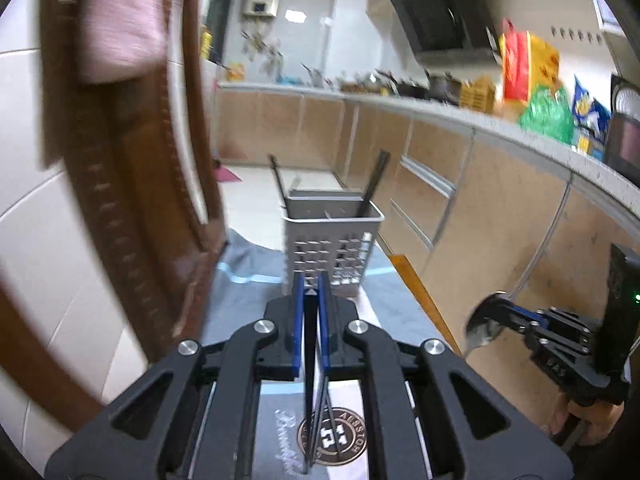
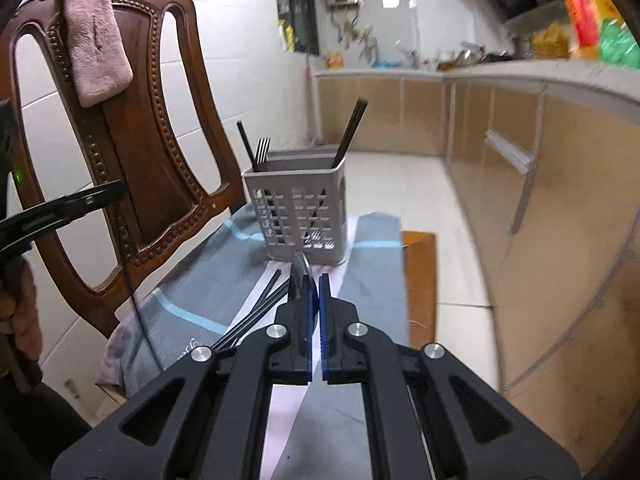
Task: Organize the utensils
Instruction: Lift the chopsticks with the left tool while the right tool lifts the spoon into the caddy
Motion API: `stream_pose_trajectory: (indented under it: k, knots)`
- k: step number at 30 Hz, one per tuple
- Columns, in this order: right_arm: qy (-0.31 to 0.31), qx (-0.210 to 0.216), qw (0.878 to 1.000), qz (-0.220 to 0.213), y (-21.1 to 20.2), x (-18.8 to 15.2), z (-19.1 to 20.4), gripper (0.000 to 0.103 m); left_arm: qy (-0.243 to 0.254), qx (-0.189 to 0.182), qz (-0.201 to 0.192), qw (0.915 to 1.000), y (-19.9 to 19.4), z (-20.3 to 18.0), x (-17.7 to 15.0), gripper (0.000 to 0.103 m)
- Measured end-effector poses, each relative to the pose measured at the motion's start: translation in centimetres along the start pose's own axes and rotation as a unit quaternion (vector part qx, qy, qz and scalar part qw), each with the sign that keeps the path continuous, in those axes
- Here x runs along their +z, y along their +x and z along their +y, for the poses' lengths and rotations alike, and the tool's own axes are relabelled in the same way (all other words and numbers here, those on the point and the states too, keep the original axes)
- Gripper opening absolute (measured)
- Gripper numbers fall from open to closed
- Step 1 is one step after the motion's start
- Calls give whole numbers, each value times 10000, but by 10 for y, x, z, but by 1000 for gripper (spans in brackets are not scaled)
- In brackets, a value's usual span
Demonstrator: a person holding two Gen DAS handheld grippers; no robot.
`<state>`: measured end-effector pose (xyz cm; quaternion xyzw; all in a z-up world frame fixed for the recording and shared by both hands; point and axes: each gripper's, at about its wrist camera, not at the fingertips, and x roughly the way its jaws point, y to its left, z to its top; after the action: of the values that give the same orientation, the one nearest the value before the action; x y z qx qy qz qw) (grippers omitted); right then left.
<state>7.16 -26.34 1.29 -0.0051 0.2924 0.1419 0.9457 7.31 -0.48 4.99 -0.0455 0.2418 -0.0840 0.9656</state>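
the left gripper (image 1: pixel 313 280), black plastic arms with blue-edged flat pads, has its jaws pressed nearly together on a pair of thin black chopsticks (image 1: pixel 316 412), smooth slim rods that hang down from the pads toward the camera. the right gripper (image 2: pixel 314 280), of the same build, has its jaws pinched on a shiny metal spoon (image 2: pixel 298 276); in the left wrist view the spoon's rounded bowl (image 1: pixel 484 322) sticks out past the pads, glossy and curved.

the landmark is the pale grey plastic utensil caddy (image 2: pixel 298 216), a rectangular box with rows of square holes cut in its walls and dividers inside. both grippers sit in front of the caddy, on the camera side, and above the table. inside the caddy stand a metal fork (image 2: pixel 262 152), tines up at the left end, one black chopstick (image 2: pixel 246 142) leaning beside it, and a black chopstick pair (image 2: pixel 352 132) leaning in the right end.

in front of the caddy, left of the right gripper, several more black chopsticks (image 2: pixel 256 312) lie on a grey woven tablecloth (image 2: pixel 192 292) with light blue stripes. left of the caddy stands a carved brown wooden chair (image 2: pixel 160 152) with beaded trim, a fuzzy pink cloth (image 2: pixel 96 36) draped over its top rail. right of the caddy and beyond it run tan kitchen cabinets (image 2: pixel 540 152) under a speckled counter.
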Motion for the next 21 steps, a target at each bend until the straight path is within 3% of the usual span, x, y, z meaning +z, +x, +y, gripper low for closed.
stream_pose_trajectory:
  k: [4,9,21]
  knots:
    - [-117,-347,9988,-317,-26,2,12,3,-393,13,-315,9987,-47,20,6,7]
    - [-170,-500,9976,-453,-53,13,16,3,-389,-102,-574,9975,-83,23,24,7]
    - [-258,-606,9974,-307,-57,6,21,3,-295,-224,-491,9981,-79,18,22,7]
